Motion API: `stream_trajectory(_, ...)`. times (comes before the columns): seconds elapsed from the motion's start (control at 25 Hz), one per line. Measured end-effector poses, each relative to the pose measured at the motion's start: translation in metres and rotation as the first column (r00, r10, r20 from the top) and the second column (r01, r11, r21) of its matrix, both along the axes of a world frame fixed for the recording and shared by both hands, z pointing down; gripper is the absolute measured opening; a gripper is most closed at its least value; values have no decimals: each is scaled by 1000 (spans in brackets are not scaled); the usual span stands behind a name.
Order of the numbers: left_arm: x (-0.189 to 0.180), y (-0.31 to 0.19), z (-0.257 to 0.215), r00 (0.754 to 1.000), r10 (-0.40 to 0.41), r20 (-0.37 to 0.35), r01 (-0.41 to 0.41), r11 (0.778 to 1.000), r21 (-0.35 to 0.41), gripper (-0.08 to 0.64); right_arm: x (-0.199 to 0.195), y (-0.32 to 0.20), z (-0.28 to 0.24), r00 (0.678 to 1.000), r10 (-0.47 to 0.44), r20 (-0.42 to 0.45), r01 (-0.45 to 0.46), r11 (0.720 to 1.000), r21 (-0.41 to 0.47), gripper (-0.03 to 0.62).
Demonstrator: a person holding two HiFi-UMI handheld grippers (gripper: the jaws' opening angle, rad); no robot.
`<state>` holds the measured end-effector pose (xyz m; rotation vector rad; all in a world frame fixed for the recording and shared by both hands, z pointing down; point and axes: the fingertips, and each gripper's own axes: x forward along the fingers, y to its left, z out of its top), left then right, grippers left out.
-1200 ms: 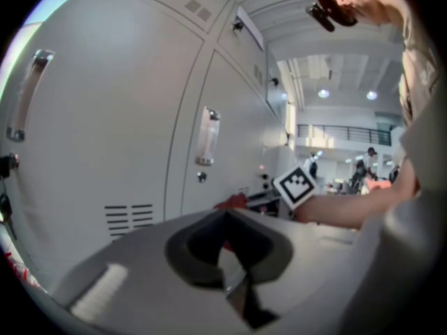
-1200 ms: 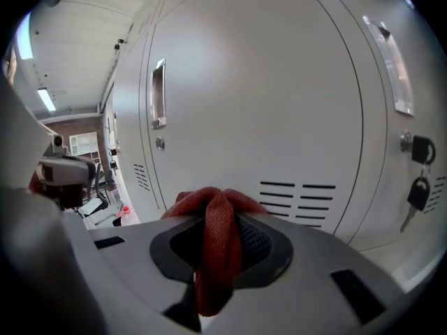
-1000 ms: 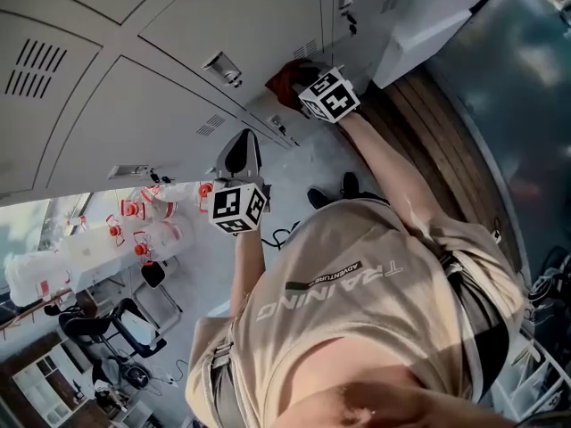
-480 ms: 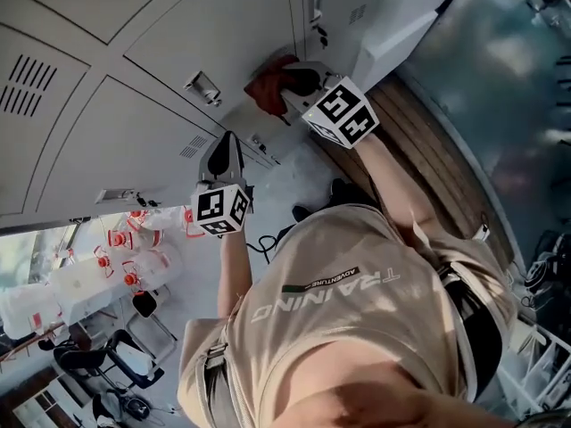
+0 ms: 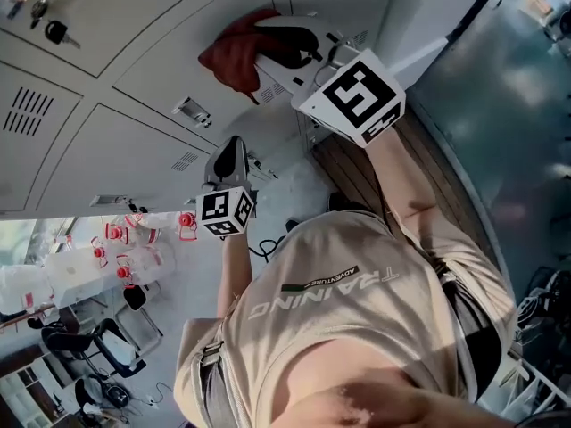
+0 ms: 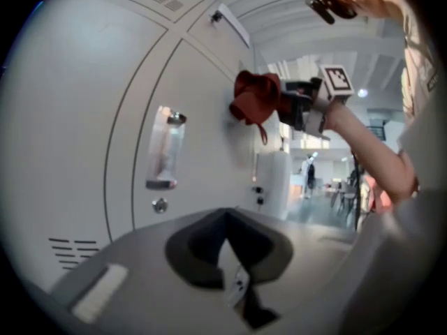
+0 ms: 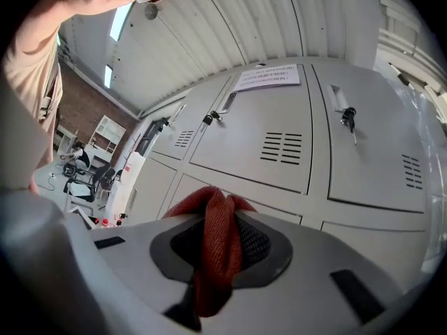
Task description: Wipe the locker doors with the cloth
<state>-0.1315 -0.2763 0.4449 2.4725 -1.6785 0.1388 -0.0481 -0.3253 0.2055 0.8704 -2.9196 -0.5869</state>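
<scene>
The lockers fill most of the head view, grey doors with vent slots. Beneath them the person's beige shirt reads "TRAINING", with a smaller "ADVENTURE" beside it. The right gripper is held up to a locker door, jaws clamped on the red cloth. The cloth bunches ahead of the jaws against that door and trails back between them. The left gripper is near the lockers, well apart from the cloth, jaws closed on nothing. A sheet on one door has print too small to read. A key hangs in a lock.
</scene>
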Motion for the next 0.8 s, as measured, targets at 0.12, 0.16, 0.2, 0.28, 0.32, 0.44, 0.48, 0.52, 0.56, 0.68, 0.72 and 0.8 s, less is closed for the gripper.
stream_trajectory(0.12, 15, -6, -2, 1000, -30, 2, 30, 1000, 5, 6, 3, -17, -21, 1000, -19, 6, 19, 999, 37, 63)
stream_trajectory(0.16, 18, -7, -4, 999, -44, 4, 44, 999, 8, 6, 4, -22, -25, 1000, -28, 9, 28, 999, 45, 63)
stream_trajectory(0.2, 20, -9, -5, 998, -59, 6, 59, 998, 12, 6, 6, -27, -29, 999, -38, 13, 38, 998, 50, 63)
stream_trajectory(0.28, 21, -13, -8, 995, -96, 13, 96, 995, 15, 6, 8, -37, -32, 998, -56, 18, 55, 997, 56, 63)
stream_trajectory(0.32, 20, -13, -8, 993, -117, 17, 116, 993, 12, 6, 9, -42, -31, 998, -62, 19, 61, 996, 57, 63)
stream_trajectory(0.44, 19, -14, -2, 986, -167, 20, 167, 986, -11, 6, 10, -53, -22, 996, -89, 29, 88, 995, 44, 63)
stream_trajectory(0.48, 21, -14, 1, 984, -175, 18, 175, 984, -22, 6, 10, -56, -18, 995, -97, 34, 95, 995, 37, 63)
stream_trajectory(0.52, 23, -13, 5, 984, -178, 16, 178, 983, -34, 6, 11, -58, -14, 994, -103, 42, 102, 994, 29, 63)
stream_trajectory(0.56, 25, -13, 8, 984, -177, 15, 178, 983, -46, 6, 12, -59, -10, 993, -110, 53, 109, 994, 19, 63)
stream_trajectory(0.68, 27, -14, 13, 987, -161, 21, 162, 985, -66, 6, 13, -61, -1, 990, -119, 76, 120, 993, -13, 63)
stream_trajectory(0.72, 27, -15, 13, 988, -155, 22, 157, 986, -65, 6, 14, -62, 3, 990, -115, 76, 117, 993, -21, 64)
stream_trajectory(0.8, 25, -18, 11, 989, -147, 22, 148, 987, -58, 6, 14, -63, 14, 992, -100, 72, 104, 994, -46, 63)
